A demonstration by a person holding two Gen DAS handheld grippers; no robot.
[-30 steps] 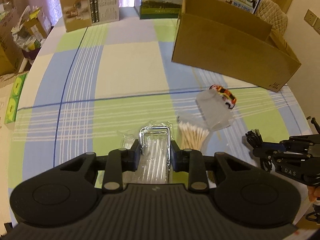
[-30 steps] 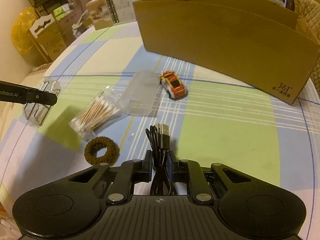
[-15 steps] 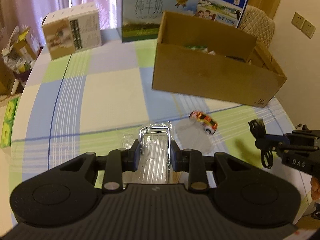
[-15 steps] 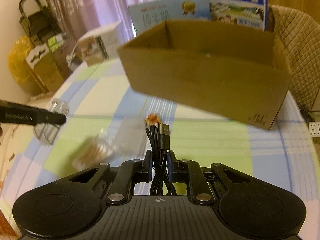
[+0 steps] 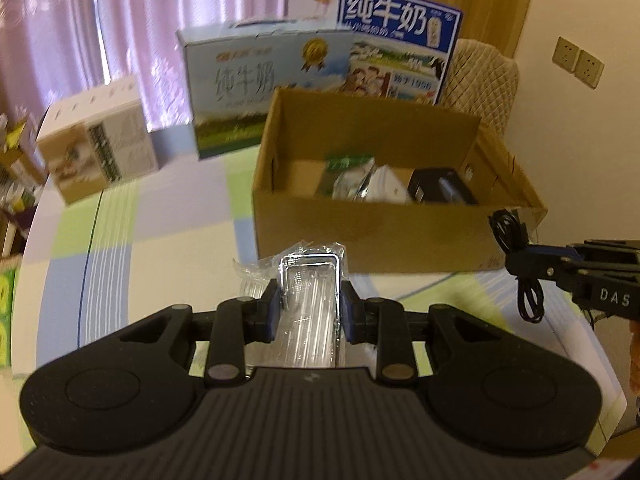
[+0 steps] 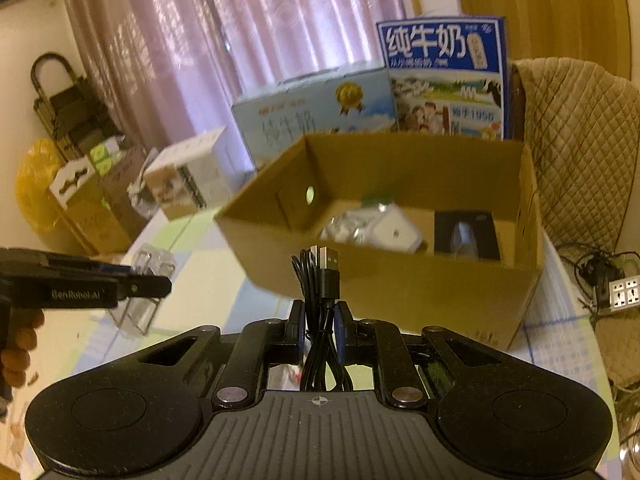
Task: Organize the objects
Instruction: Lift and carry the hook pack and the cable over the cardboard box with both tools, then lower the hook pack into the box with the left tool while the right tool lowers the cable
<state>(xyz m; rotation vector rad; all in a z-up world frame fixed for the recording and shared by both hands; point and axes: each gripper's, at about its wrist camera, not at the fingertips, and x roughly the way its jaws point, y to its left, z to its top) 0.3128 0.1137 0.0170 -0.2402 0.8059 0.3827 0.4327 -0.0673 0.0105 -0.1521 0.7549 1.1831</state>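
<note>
Right wrist view shows your right hand-held gripper (image 6: pixel 319 334) clamped on the black cable (image 6: pixel 320 280) before the cardboard box (image 6: pixel 400 292); carry it above the rim, then release inside.

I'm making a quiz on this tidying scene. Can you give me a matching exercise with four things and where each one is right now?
Things:
1. black USB cable
2. clear plastic packet
3. black case
4. blue milk carton

Places:
A. inside the cardboard box
B. between the left gripper's fingers
C. standing behind the cardboard box
D. between the right gripper's fingers

Pairs: 1-D, 2-B, 3-A, 4-C
</note>
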